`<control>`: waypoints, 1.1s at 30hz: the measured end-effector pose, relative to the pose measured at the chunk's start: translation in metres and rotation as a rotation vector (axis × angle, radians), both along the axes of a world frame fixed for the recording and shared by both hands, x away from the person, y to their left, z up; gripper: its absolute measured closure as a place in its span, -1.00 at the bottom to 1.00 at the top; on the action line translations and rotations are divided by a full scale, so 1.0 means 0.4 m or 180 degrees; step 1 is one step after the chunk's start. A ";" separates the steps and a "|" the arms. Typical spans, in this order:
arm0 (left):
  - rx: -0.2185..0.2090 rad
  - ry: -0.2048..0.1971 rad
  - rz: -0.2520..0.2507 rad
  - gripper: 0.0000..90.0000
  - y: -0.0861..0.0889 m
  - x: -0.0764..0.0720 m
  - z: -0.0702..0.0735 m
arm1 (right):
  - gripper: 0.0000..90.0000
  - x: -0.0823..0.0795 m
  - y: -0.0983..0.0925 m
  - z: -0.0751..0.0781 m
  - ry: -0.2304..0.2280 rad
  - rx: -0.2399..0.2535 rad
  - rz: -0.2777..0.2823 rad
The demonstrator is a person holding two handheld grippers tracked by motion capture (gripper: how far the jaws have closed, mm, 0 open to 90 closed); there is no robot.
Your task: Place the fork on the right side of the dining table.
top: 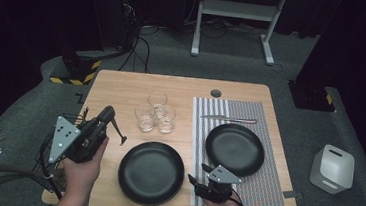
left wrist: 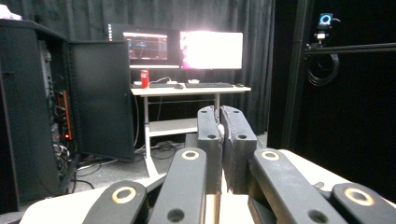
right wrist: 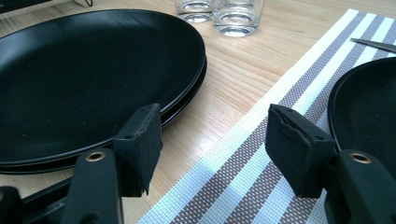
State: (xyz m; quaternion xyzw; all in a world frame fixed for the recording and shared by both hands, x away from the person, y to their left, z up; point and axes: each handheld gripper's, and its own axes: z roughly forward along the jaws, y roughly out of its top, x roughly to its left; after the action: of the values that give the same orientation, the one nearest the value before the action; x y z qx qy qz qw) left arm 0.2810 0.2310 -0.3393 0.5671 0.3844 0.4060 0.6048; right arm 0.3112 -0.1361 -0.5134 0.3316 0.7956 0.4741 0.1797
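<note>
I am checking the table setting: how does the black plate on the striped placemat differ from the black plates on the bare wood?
The plate on the placemat is a single plate lying on the striped placemat; the plates on the wood are a stack of at least two, as the right gripper view shows. The stack looks slightly wider. The stack lies nearer the person's edge; the single plate lies farther back, below a knife. Both are round, black and empty.

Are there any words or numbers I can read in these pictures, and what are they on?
No text can be read.
Left monitor: coloured lines on a dark screen, too blurred to read.
Right monitor: glare, nothing legible.
Red can on the desk: a pale mark, too small to read.
Black plates, glasses, striped placemat, left gripper and right gripper: no writing seen.
</note>
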 end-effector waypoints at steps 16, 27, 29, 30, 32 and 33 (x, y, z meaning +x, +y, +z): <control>-0.0010 0.0037 -0.0235 0.93 -0.070 0.010 -0.020 | -0.21 -0.004 0.008 0.003 -0.0026 0.0028 0.0008; -0.0019 0.0042 -0.0373 0.93 -0.119 0.018 -0.033 | -0.23 -0.005 0.011 0.001 0.0000 0.0041 0.0047; -0.0013 0.0041 -0.0399 0.93 -0.128 0.019 -0.036 | -0.23 -0.005 0.012 0.001 -0.0004 0.0044 0.0056; -0.0014 0.0042 -0.0411 0.93 -0.132 0.019 -0.037 | -0.23 -0.005 0.012 0.002 -0.0009 0.0046 0.0059; -0.0012 0.0043 -0.0431 0.93 -0.139 0.019 -0.040 | -0.23 -0.006 0.012 0.003 -0.0010 0.0052 0.0058; -0.0013 0.0044 -0.0447 0.93 -0.143 0.020 -0.041 | -0.23 -0.006 0.012 0.003 -0.0011 0.0054 0.0058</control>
State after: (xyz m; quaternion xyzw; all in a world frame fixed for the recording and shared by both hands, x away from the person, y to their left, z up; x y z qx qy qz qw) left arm 0.2889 0.1738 -0.3557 0.5943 0.3487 0.3579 0.6302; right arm 0.3088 -0.1313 -0.5120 0.3250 0.7942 0.4830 0.1739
